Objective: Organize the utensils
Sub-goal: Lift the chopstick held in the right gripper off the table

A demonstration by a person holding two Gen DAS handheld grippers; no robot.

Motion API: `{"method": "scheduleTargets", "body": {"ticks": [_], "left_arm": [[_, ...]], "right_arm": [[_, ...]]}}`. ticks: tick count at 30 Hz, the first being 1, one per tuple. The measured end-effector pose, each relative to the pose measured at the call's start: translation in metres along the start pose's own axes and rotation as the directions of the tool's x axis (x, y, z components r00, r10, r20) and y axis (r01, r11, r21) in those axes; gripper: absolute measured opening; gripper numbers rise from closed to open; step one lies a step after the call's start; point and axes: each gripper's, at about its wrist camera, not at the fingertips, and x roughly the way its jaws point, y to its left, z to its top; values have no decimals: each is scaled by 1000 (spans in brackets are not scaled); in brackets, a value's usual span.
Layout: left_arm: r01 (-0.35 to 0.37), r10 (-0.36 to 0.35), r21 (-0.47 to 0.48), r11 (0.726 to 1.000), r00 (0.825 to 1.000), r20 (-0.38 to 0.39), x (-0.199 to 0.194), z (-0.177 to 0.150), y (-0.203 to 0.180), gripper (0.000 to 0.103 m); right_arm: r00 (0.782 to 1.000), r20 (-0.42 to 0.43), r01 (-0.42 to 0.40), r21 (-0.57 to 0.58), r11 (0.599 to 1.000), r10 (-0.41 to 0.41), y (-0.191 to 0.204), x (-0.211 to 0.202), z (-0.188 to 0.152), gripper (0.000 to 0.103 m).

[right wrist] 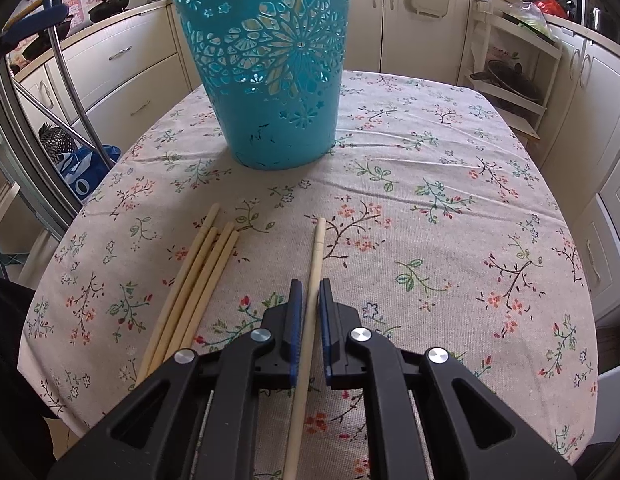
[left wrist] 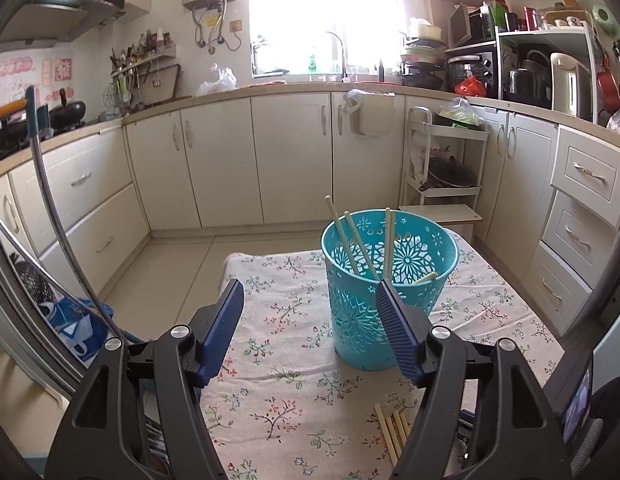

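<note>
Right tool point(right wrist: 308, 296) clamped on single chopstick point(right wrist: 316, 256); left tool point(left wrist: 310, 300) open, empty. Risk: long chopstick pivots in grip, strikes basket point(right wrist: 265, 60) rim at 12 o'clock, topples basket.

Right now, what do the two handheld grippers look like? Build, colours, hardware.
Both match: the left gripper and right gripper have matte black plastic linkage arms with triangular cut-outs, round silver pivot bolts, and flat dark-blue ribbed pads. No markings or cables are legible; the person's hands and sleeves are out of view.
</note>
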Motion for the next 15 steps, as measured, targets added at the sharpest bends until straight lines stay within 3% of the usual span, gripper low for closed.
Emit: {"method": "scheduleTargets", "body": {"ticks": [7,12,15], "left_arm": [[-3,2,-29,1000,999,-52,11,-9,10,66],[-6,3,-34,999,996,-85,24,-16,13,66],[1,-6,-47,999,993,-114,34,-20,16,66]], "right_arm": [[999,-14,-34,57,998,35,-10,-2,-1,7],[1000,-25,15,-31,999,-16,3,-1,2,7],[999,-35,-26,23,999,27,-6,-3,2,6]]}}
